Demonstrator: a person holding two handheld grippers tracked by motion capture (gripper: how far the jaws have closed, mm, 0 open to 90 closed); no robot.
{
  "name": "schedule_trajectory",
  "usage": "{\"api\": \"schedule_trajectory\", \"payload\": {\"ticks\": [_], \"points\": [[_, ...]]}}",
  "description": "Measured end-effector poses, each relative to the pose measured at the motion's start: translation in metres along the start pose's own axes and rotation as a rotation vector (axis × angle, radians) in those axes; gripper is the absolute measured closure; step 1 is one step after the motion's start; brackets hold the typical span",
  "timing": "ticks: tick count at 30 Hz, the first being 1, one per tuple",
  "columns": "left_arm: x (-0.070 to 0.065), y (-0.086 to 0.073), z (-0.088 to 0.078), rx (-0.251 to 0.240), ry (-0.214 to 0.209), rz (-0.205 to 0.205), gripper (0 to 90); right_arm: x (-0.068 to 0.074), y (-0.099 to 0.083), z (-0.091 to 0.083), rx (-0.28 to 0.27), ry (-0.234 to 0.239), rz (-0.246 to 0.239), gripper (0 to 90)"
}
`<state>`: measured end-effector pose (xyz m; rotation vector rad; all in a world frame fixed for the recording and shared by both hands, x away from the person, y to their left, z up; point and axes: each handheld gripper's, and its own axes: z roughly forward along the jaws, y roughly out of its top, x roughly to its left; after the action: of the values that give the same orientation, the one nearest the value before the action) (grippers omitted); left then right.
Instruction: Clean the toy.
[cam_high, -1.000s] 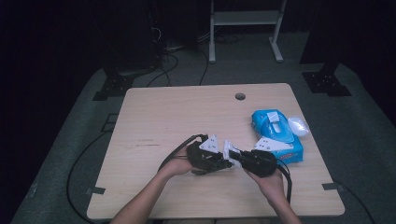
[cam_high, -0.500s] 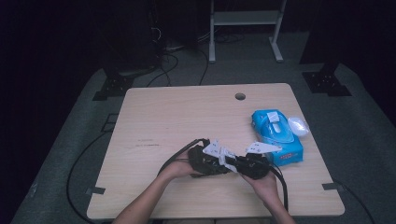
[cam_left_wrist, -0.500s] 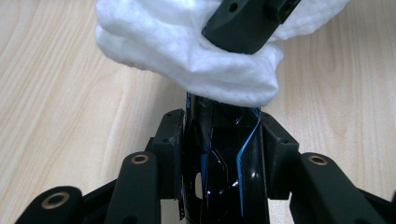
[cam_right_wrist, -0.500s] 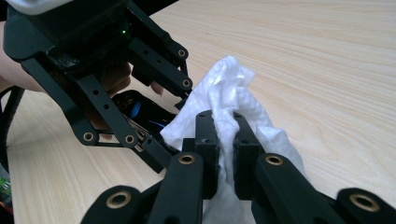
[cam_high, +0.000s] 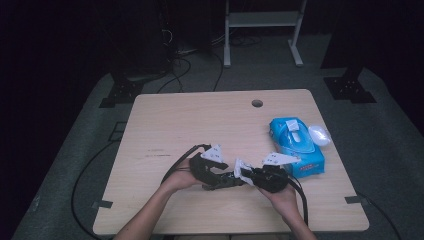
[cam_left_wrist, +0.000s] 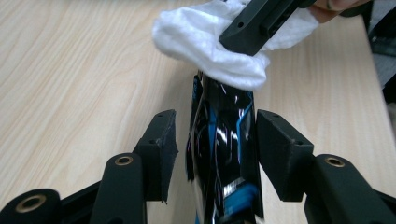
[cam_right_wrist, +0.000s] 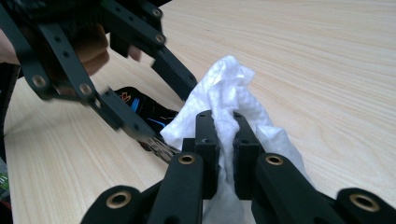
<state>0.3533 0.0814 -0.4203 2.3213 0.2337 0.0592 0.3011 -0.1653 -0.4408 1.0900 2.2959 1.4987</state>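
In the left gripper view my left gripper straddles a glossy black object with blue markings that stands on edge on the table. Its jaws have just been opening; a gap shows beside the left pad, so nothing is gripped. My right gripper is shut on a crumpled white wipe and holds it against the top end of the black object. In the high view both grippers meet near the table's front middle, with the left gripper beside the right gripper.
A blue pack of wipes lies at the table's right, close behind my right hand, with a small white rounded thing beside it. The wooden tabletop has a cable hole near its far edge. Cables trail off the front.
The two grippers first drew together at the front middle. Then the left gripper shifted a little back to the left. The right hand has barely moved.
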Motion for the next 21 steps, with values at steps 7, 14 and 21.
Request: {"api": "schedule_trajectory", "payload": {"ticks": [7,14,21], "points": [[0.011,-0.02,-0.025,-0.078,-0.012,-0.094,48.4,0.0,-0.001,-0.001,-0.001,0.001,-0.002,83.9],[0.013,-0.032,-0.029,-0.083,-0.012,-0.141,45.1,0.0,-0.002,-0.001,-0.004,0.0,0.0,83.9],[0.015,-0.036,-0.029,-0.102,-0.018,-0.175,44.4,0.0,-0.002,-0.002,-0.005,-0.001,-0.002,83.9]]}}
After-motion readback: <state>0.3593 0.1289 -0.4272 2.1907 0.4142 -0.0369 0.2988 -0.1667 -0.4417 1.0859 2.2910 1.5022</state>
